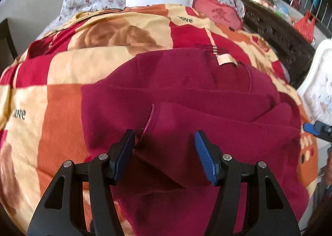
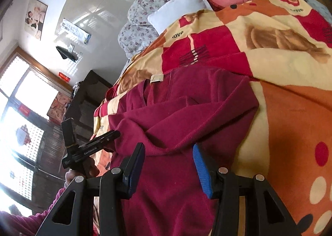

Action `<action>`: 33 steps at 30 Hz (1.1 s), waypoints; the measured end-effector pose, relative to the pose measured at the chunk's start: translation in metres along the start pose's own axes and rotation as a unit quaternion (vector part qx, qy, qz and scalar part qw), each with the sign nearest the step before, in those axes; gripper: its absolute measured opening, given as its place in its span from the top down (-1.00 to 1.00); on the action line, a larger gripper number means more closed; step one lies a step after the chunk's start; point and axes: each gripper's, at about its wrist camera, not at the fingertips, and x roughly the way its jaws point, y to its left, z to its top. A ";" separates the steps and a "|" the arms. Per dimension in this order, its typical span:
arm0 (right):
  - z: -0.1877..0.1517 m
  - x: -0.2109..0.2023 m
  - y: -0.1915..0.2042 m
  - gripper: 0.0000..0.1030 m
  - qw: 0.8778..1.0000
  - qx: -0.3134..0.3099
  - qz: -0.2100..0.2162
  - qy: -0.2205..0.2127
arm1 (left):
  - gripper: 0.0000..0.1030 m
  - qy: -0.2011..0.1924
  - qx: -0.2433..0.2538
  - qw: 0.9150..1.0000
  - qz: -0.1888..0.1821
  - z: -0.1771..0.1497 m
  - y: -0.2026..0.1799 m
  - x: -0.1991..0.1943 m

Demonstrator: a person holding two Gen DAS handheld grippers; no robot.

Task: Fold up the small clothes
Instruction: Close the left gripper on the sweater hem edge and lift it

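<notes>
Left tool [image 1: 164, 142] and right tool [image 2: 169, 157], both released, hover over the maroon fleece garment [image 1: 186, 95] lying just ahead on the bed's blanket [image 1: 62, 95]; soft, limp, light, probably best pinched at a hem edge.

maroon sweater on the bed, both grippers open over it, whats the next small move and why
Probably close the left gripper on the loose fold edge rising by its left finger: the maroon sweater lies rumpled on the blanket, and neither it nor the right gripper holds cloth.
</notes>
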 end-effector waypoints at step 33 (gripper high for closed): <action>0.047 0.076 0.005 0.11 0.981 -0.080 -0.177 -0.010 | 0.82 -0.015 -0.195 0.981 0.015 -0.021 0.059 -0.036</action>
